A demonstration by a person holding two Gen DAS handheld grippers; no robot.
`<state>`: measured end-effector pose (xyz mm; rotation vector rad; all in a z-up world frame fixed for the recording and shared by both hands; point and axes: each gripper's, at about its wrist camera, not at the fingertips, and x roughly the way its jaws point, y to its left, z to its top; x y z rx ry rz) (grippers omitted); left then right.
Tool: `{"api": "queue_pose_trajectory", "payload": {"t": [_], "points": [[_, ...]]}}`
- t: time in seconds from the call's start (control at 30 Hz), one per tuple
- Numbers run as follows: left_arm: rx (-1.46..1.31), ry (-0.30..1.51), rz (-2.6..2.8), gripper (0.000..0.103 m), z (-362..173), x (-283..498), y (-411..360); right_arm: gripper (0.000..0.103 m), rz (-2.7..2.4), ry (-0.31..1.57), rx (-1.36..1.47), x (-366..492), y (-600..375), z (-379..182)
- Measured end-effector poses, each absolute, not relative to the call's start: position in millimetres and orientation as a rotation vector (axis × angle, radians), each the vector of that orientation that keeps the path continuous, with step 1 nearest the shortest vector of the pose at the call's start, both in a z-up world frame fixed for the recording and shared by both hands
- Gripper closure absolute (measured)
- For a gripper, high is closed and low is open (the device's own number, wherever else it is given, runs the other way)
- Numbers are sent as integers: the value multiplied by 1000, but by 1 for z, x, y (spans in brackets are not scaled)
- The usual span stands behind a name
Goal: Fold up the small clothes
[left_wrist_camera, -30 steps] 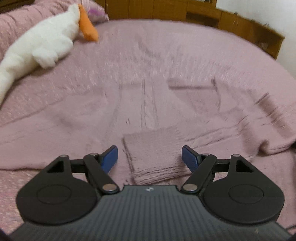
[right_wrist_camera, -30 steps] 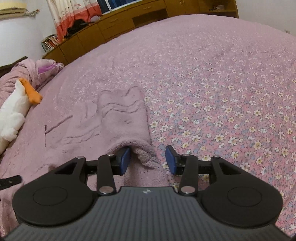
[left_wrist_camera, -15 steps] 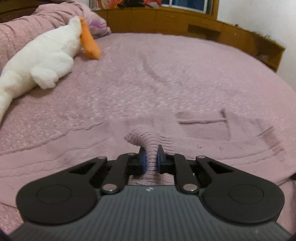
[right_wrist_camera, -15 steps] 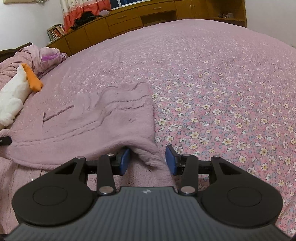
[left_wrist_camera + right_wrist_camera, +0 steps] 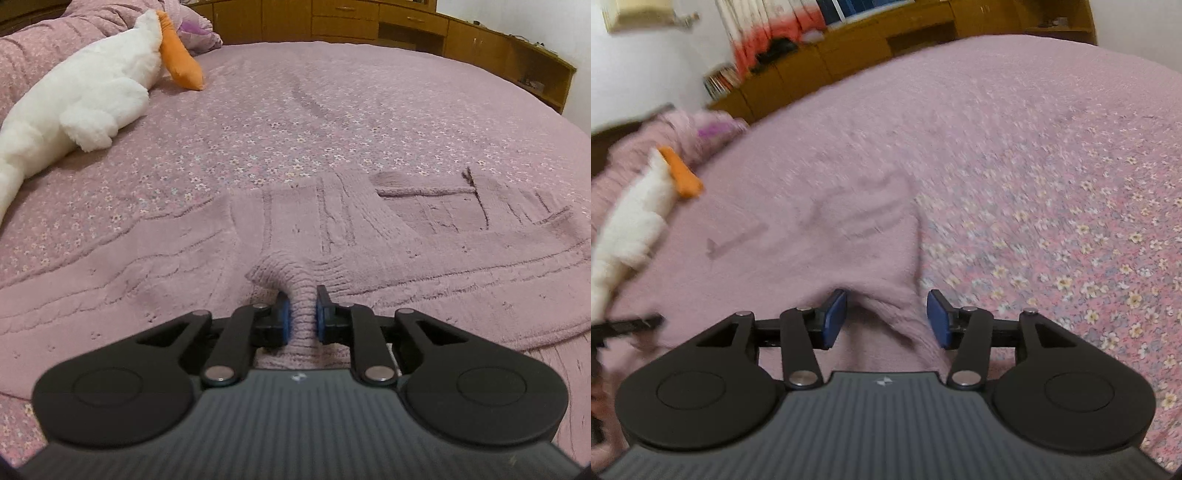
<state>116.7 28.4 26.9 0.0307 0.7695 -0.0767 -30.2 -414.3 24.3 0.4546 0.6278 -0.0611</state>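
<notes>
Change: left gripper point(image 5: 301, 314) stays clamped on mauve sweater point(image 5: 369, 236); cuff since lifted.
Right gripper point(image 5: 886, 319): jaws apart, straddling sweater edge.

The black left gripper with blue pads point(image 5: 301, 317) sits at six o'clock in its wrist view, jaws pinched nearly together on a fold of knit. The matching black right gripper point(image 5: 886, 319) has its blue pads spread wide, pointing toward twelve o'clock.

Right claw point(image 5: 886, 319), jaws apart, straddles the blurred pink sweater point(image 5: 849, 251).
</notes>
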Motion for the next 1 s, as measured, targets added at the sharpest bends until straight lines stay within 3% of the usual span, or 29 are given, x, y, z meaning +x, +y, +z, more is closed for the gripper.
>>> {"api": "queue_pose_trajectory", "payload": {"t": [0.13,0.47,0.8,0.83,0.9,0.97,1.0], "points": [[-4,766,-88,86,24,119,34,37,-33,555,499,-27,-428,36],[17,747,-94,86,21,119,33,37,-99,612,536,67,-453,14],[-86,687,-102,86,12,115,45,37,-60,609,542,82,-449,-2],[-94,687,-104,86,13,115,46,39,-54,608,530,84,-446,-3],[-94,686,-109,86,13,115,47,56,-44,600,514,83,-442,-5],[-86,678,-111,86,14,113,46,88,-49,583,517,81,-439,-4],[-88,671,-111,86,14,112,47,92,-53,558,510,78,-438,-2]]}}
